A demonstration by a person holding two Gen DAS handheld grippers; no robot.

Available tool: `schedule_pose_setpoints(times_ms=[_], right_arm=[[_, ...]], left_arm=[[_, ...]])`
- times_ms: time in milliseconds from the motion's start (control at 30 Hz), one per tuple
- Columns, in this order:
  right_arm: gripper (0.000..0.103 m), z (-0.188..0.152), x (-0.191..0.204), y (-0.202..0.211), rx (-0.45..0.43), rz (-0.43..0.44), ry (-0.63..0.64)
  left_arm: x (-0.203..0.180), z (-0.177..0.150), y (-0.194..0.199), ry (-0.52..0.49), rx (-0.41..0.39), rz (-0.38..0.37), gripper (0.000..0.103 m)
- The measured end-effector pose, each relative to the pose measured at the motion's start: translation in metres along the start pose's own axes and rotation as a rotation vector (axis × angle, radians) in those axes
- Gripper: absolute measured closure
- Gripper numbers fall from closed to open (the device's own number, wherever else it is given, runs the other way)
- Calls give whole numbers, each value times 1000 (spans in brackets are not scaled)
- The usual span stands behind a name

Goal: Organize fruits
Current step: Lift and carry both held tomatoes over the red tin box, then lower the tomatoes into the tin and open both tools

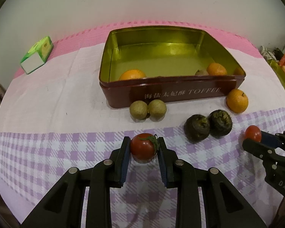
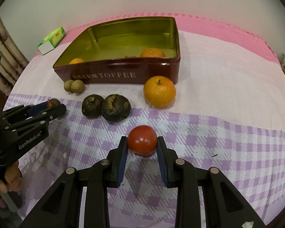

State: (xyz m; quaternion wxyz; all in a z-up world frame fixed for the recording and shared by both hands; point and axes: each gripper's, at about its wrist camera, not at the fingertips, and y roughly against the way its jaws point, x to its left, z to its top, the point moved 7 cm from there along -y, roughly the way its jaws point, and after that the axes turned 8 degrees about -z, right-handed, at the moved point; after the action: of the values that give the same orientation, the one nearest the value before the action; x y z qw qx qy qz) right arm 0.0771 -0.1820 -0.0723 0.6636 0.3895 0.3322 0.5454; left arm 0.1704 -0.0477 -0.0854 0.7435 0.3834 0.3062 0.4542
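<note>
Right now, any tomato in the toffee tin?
No: the tin holds only oranges and one small brownish fruit; each tomato sits clamped in a gripper.

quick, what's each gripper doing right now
left gripper: shut on a small round red tomato with a green stem
right gripper: shut on a small round smooth red tomato

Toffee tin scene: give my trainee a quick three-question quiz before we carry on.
1. True or false: each gripper's fingers are closed on a tomato.
2. How many oranges lie inside the toffee tin?
3. Which sits nearest the tin's front wall? A) the two dark fruits B) the two small green fruits C) the green carton

Key
1. True: left gripper holds the stemmed tomato, right gripper the smooth tomato.
2. Two.
3. B.
</note>
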Motion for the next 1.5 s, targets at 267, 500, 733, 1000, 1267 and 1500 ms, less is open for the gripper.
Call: schedule_pose_setpoints(times_ms=[267,500,733,1000,1267,1500], right_arm=[[75,18,-9,18,-43,1,-7],[75,50,-5,35,-103,0,21],[75,90,4,35,-150,-12,56],[75,116,25,6,-138,-26,115],[75,123,34,-15,-114,-29,154],[75,122,31,-28,-92,-42,165]], left_arm=[[-4,13,20,-4,-44,-33,74],[-4,43,33,4,-94,-50,74],[12,81,29,31,-123,-28,74],[17,96,2,29,-94,-11,74],[24,96,-19,35,-65,3,74],[29,97,-28,49,-66,2,74]])
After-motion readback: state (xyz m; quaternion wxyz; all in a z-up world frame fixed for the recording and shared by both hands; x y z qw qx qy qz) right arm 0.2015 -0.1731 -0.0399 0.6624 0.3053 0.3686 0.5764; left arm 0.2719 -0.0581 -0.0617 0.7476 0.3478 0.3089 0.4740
